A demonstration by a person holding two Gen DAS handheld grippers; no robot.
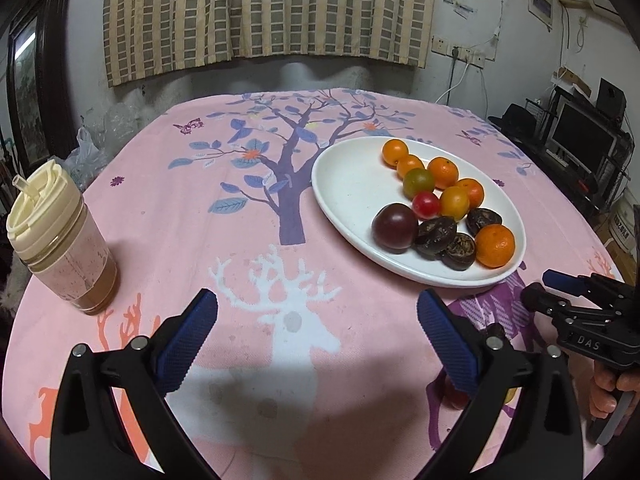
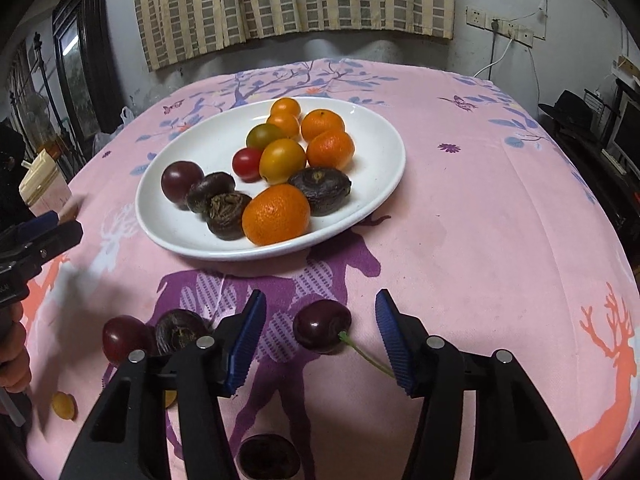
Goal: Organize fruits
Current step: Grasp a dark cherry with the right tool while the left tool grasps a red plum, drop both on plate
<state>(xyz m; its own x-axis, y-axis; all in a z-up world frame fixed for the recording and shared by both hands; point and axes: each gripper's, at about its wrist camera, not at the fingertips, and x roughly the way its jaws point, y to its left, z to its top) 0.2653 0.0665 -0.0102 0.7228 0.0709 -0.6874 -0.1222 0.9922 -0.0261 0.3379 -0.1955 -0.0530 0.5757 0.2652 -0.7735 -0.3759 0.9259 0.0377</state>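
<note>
A white oval plate holds several fruits: oranges, small tomatoes, a purple plum and dark wrinkled fruits. My right gripper is open, its jaws on either side of a dark cherry with a green stem on the cloth. Left of it lie a red fruit, a dark wrinkled fruit and a small yellow one. Another dark fruit lies under the gripper. My left gripper is open and empty above the white deer print.
A jar with a cream lid and straw stands at the table's left. The pink printed tablecloth covers the table. Curtain and wall lie behind; shelves with a monitor stand to the right.
</note>
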